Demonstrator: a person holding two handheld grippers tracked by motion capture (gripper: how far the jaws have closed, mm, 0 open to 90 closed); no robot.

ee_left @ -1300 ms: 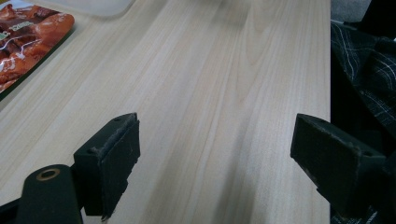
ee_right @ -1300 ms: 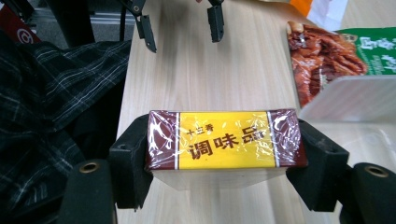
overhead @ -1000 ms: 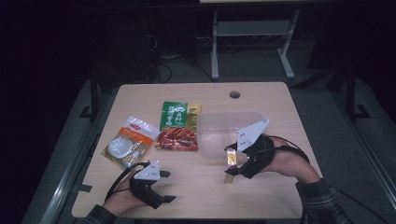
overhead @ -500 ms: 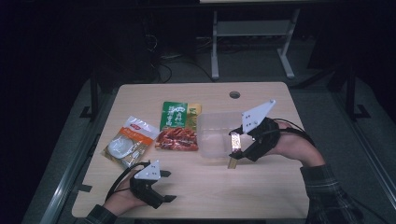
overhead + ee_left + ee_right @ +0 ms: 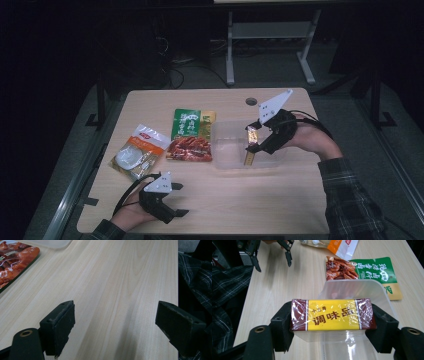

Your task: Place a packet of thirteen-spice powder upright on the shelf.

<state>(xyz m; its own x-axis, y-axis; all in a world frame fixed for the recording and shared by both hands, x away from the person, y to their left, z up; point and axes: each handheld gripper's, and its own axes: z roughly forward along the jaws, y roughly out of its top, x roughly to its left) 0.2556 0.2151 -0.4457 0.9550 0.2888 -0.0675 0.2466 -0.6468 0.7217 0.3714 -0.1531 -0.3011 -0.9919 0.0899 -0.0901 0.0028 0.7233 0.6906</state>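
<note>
Over the clear plastic tub (image 5: 235, 147) on the pale wooden table (image 5: 225, 200), the yellow and maroon wrapped seasoning block (image 5: 332, 314) sits crosswise between the right gripper's (image 5: 332, 325) two black pads, one pressing on each end. Since a second ago this gripper has carried the block from the tub's near edge to above its inside (the green and red snack packet (image 5: 191, 135) lies just beside). Jaws wide, clamped on the block. Left gripper (image 5: 116, 322) rests open, holding nothing.
</note>
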